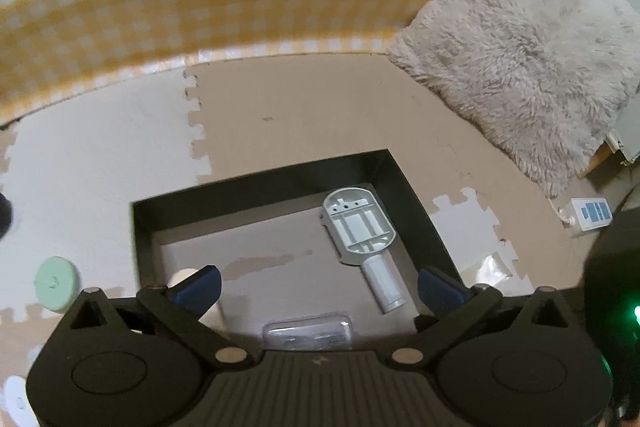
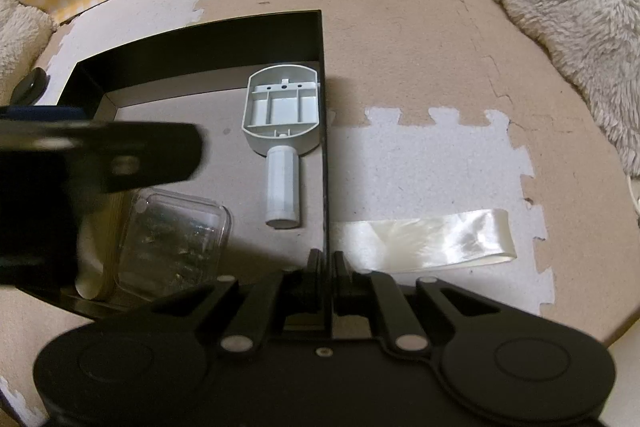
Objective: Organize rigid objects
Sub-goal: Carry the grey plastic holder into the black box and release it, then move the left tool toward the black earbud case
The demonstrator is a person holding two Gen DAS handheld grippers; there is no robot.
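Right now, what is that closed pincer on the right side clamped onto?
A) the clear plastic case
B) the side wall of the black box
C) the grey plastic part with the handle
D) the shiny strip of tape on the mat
B: the right gripper has its jaws shut on the thin side wall of the black box, one finger inside and one outside.

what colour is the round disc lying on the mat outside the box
Pale mint green, seen best in the left wrist view.
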